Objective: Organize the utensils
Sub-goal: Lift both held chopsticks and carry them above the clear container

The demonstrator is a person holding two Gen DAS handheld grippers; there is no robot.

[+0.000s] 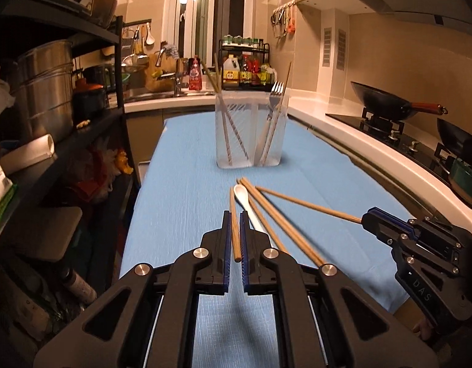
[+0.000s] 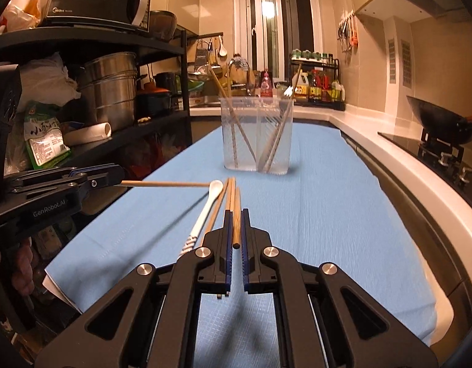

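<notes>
My left gripper (image 1: 235,214) is shut on a wooden chopstick (image 1: 234,230) that lies between its blue pads, low over the blue cloth (image 1: 180,190). My right gripper (image 2: 236,213) is shut on another wooden chopstick (image 2: 237,214). In the left wrist view the right gripper (image 1: 366,216) holds its chopstick (image 1: 306,205) at the end. A white spoon (image 1: 243,197) and two more chopsticks (image 1: 276,217) lie on the cloth between the grippers. A clear two-part holder (image 1: 251,132) stands beyond with chopsticks and a fork (image 1: 275,92) in it.
A black shelf rack (image 1: 82,128) with steel pots (image 1: 45,92) runs along the left. A white counter (image 1: 374,153) with a stove and woks (image 1: 386,101) curves along the right. A sink and a bottle rack (image 1: 245,67) stand at the back.
</notes>
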